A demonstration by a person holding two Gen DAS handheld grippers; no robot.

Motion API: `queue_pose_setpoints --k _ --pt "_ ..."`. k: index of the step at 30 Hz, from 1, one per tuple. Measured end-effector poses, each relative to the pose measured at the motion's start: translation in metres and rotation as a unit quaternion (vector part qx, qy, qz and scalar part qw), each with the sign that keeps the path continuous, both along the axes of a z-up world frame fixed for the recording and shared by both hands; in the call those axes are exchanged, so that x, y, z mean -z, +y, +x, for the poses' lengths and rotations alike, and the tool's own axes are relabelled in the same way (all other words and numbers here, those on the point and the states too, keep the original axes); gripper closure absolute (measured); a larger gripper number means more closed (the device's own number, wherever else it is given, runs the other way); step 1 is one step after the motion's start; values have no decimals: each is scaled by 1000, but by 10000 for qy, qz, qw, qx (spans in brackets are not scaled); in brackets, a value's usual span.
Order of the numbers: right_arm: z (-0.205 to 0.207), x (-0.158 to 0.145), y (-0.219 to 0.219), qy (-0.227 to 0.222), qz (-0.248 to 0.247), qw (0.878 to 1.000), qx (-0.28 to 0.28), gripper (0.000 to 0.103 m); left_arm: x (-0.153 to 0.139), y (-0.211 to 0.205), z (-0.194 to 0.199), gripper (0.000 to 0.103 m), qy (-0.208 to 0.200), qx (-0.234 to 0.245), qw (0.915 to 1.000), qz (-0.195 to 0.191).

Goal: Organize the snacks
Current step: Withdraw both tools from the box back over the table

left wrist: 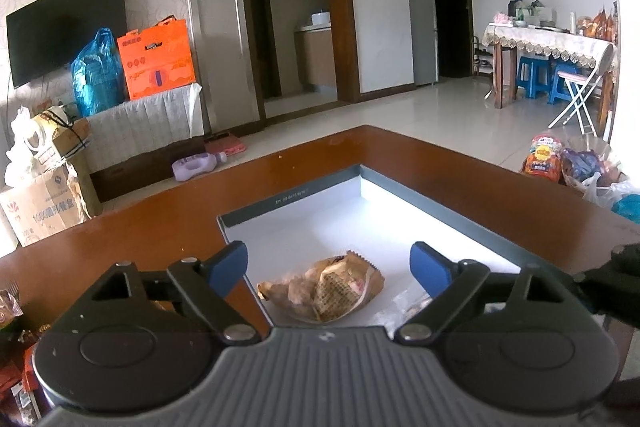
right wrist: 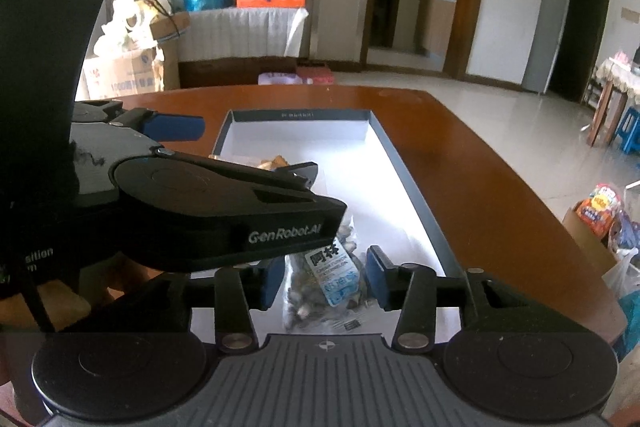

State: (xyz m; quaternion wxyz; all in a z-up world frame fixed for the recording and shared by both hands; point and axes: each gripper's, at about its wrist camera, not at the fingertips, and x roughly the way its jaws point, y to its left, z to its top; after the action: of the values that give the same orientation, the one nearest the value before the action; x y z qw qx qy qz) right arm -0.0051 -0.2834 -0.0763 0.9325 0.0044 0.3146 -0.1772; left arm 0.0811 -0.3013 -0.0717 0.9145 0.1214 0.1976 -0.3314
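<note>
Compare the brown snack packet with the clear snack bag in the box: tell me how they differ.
The brown snack packet is opaque and crumpled with a waffle picture; the clear snack bag shows dark pieces inside and carries a white and blue label. The packet lies ahead of the open left tool, while the bag sits between the fingers of the open right tool. Both lie on the white floor of the same box.

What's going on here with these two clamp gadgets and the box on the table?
Someone is sorting snacks into a shallow white box on a brown table, using a handheld gripper in each hand. The left gripper hangs open above a tan wafer packet lying in the box. The right gripper is open around a clear packet with a blue-and-white label, also in the box. Neither is clamped on anything.
</note>
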Motion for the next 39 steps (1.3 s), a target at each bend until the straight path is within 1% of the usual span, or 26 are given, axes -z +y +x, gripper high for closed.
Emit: queue_pose_setpoints --k 5,10,13,19,24,34,39 --pt "-4 -2 5 -100 -70 9999 22 49 -6 10 -7 13 -21 -50 10000 -9" --pt "-8 -5 14 -210 -176 9996 20 32 -9 28 -15 13 -27 -208 9998 5" --pt "-8 -7 20 -274 -215 9994 -75 32 -13 42 -17 13 49 -341 9994 -69" --pt "-10 -15 40 -481 -211 9977 -419 32 -23 78 -20 13 35 -589 9981 -162" --pt "-3 -19 63 -512 -121 9950 -845 32 -28 116 -21 13 -24 -891 9960 -57" --pt "17 -24 117 -508 66 9856 -1611 32 -33 205 -16 13 26 -1599 9871 69" --pt "29 -22 143 -400 118 9804 -1923 31 -30 245 -15 13 16 -1948 9805 247"
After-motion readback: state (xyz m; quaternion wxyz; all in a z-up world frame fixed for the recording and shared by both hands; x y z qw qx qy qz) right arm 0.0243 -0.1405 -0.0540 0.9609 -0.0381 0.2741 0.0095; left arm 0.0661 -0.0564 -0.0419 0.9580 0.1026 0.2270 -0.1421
